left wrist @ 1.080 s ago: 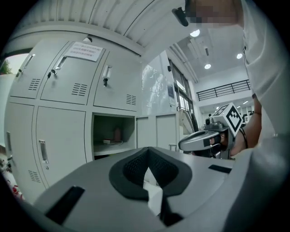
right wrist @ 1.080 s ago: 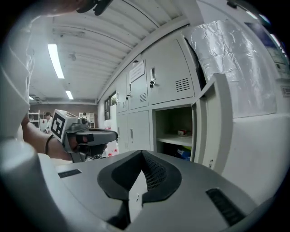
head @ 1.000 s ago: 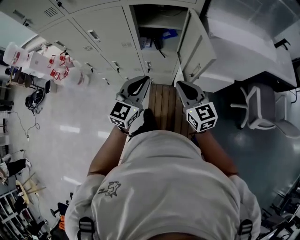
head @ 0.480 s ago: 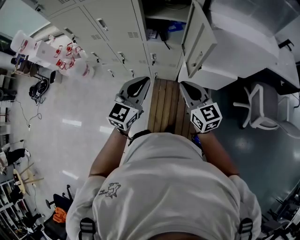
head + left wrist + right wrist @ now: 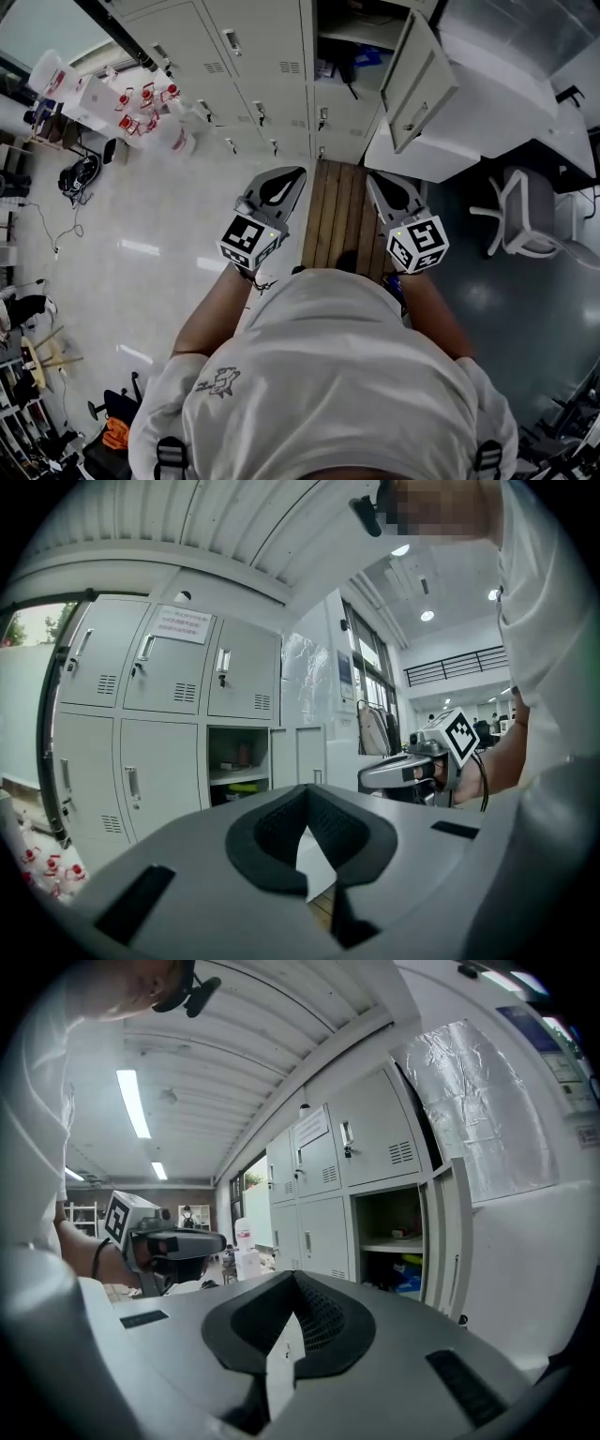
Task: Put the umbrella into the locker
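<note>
Since the earlier frame the head view has swung: the open locker (image 5: 313, 56) and its door (image 5: 419, 86) now sit further right, the red-labelled jugs (image 5: 141, 98) on the pale floor at the left have slid up and rightward, and more of the slatted wooden boards (image 5: 342, 216) shows in front of the person's white shirt. A dark shoe that stood on the near left of the boards is gone from there. The left tongs (image 5: 292, 178) and the right tongs (image 5: 378, 183) are held side by side as before, both pointing at the lockers, one over each edge of the boards. Each pair is closed tip to tip with nothing between the pads – the left gripper view and the right gripper view both show only the lockers past the meeting tips. The open locker stands far from the tongs and slightly to the right of the line between them, its door swung out to the right. Inside it lies a dark bundle (image 5: 343, 73) with a thin strap hanging over the shelf edge, just left of a blue thing (image 5: 368, 58) – whether that bundle is the umbrella cannot be told, and it is well apart from both tongs. A grey chair (image 5: 520, 211) stands at the far right.
</note>
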{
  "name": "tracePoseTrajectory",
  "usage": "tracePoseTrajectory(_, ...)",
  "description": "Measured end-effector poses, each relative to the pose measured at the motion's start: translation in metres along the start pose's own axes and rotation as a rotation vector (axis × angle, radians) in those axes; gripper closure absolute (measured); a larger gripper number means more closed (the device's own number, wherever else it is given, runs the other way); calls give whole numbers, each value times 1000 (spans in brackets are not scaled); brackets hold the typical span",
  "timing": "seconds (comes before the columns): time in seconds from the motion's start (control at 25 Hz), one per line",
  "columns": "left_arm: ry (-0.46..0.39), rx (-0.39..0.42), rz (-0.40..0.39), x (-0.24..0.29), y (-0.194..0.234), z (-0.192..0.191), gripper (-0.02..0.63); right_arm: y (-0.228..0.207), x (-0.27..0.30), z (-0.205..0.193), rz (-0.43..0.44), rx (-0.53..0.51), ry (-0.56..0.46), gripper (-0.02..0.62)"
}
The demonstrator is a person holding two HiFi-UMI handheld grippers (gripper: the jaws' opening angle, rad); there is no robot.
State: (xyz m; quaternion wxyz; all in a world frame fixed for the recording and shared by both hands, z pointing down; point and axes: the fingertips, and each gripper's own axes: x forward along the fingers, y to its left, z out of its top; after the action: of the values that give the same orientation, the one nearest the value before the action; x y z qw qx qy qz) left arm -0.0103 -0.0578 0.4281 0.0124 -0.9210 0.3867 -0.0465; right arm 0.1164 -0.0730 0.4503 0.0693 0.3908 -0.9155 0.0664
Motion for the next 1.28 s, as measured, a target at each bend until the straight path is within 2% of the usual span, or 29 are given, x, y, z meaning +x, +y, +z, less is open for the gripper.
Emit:
tracePoseTrajectory(0.16,3,-12,-13,-41,6,-3,595,36,1,2,-19,4,-3,554)
tracePoseTrajectory(0.32,7,-15,-40,-75,3,-13,595,81,1,2,-19,-67,-8,554)
tracePoseTrajectory(0.44,-3,-81,-42,-97,5,-19,595,107,4,-6,-16,-47,-2,554)
tracePoseTrajectory(0.64,-41,-108,-57,-120,1,-18,595,145,10,-21,-18,-13,5,554)
tracePoseTrajectory(0.96,-57,-106,-77,-128,-1,-20,595,162,17,-19,-23,-69,24,554)
tracePoseTrajectory(1.28,-52,-108,-115,-131,-9,-24,595,160,10,-17,-52,-39,13,554)
